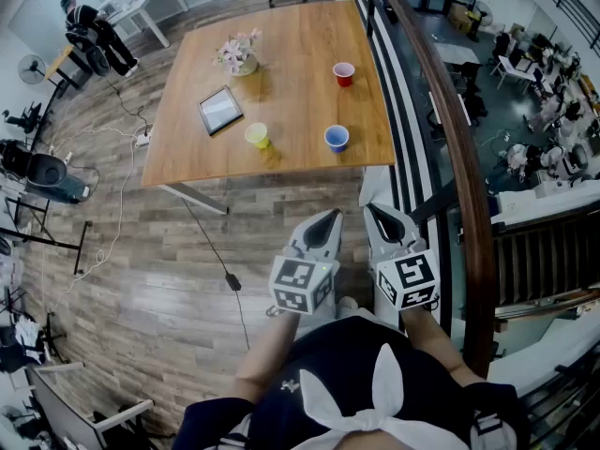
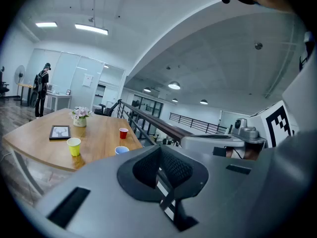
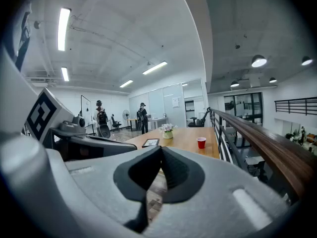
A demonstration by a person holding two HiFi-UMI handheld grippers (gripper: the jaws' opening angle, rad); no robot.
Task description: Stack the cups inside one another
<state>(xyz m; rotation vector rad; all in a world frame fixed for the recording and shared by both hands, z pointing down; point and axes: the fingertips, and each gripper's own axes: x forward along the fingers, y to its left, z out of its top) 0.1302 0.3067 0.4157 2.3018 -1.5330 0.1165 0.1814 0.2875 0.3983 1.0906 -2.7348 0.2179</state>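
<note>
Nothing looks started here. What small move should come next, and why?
Probably step up to the table and open the right gripper toward the blue cup, the nearest on that side. The left gripper and right gripper are both shut, empty and short of the table; the yellow cup, blue cup and red cup stand apart, unstacked.

Smooth satin wood table, wood-grain plank floor, matt grey plastic left gripper
</note>
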